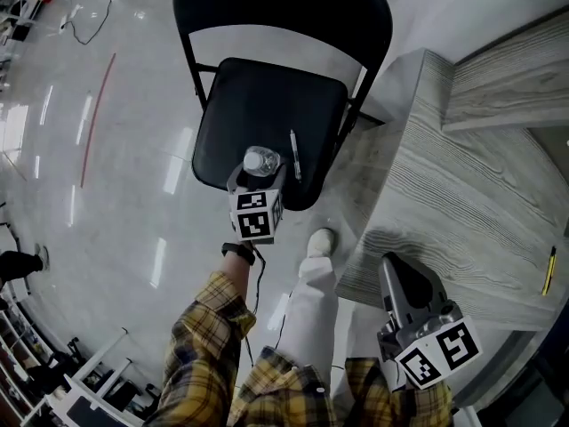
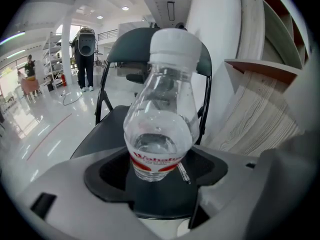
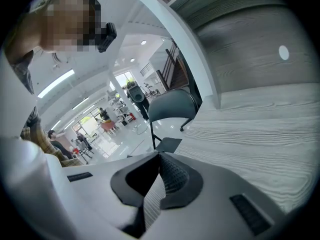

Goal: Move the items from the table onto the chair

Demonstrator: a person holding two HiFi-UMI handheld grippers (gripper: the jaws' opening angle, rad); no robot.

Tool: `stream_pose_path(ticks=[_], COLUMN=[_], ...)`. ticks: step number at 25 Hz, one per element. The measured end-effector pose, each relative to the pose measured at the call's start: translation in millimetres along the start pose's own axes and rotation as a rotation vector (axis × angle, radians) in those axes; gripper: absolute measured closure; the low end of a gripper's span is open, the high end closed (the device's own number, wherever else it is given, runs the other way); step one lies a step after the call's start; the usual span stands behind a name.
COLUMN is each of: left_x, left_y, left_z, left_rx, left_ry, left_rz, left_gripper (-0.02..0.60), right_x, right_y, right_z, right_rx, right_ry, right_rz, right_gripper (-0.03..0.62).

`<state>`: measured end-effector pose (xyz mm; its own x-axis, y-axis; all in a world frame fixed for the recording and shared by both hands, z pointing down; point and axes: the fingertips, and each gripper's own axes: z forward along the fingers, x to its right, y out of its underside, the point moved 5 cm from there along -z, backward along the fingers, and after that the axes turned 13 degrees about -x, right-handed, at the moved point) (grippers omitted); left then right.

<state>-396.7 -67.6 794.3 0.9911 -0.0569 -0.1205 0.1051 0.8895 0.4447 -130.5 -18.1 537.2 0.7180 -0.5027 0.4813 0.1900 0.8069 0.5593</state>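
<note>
A clear plastic water bottle [image 2: 160, 129] with a white cap and a red label stands upright on the black seat of the folding chair [image 1: 258, 105]. My left gripper [image 1: 260, 174] is open around the bottle [image 1: 261, 160], its jaws wide on either side with a gap to the bottle. A pen [image 1: 294, 154] lies on the seat just right of the bottle, and the pen [image 2: 183, 173] shows beside the bottle's base. My right gripper [image 1: 402, 278] is shut and empty above the near corner of the grey wood-grain table [image 1: 462, 203].
A thin yellow item [image 1: 548, 269] lies near the table's right edge. A raised wooden shelf [image 1: 516, 69] sits at the table's far side. The person's shoe [image 1: 321, 241] stands between chair and table. A person [image 2: 85, 59] stands far behind the chair.
</note>
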Motion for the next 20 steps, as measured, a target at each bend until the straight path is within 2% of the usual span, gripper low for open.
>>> stream_pose_path(ticks=[4, 8, 13, 17, 20], left_x=[1.9, 6.2, 32.3, 77.5, 130.3], left_y=[4.1, 16.5, 10.5, -14.5, -41.5], left_z=[-9.6, -33.8, -103.3, -174.4, -226.6], left_rx=[-0.036, -0.079, -0.027, 0.096, 0.170], left_ry=[-0.003, -0.004, 0.038, 0.059, 0.132], left_rz=[-0.003, -0.072, -0.144, -0.099, -0.044], left_gripper=[0.239, 0.239, 0.249, 0.389, 0.458], right_x=[-5.3, -10.9, -15.4, -5.7, 7.4], right_y=[-2.7, -3.2, -9.9, -14.7, -13.9], right_z=[-6.6, -21.5, -62.0, -107.1, -150.4], right_rx=[0.011, 0.017, 0.056, 0.113, 0.160], right_ry=[0.006, -0.007, -0.007, 0.007, 0.029], right_rz=[-0.009, -0.015, -0.026, -0.022, -0.003], right_gripper=[0.576, 0.576, 0.576, 0.576, 0.576])
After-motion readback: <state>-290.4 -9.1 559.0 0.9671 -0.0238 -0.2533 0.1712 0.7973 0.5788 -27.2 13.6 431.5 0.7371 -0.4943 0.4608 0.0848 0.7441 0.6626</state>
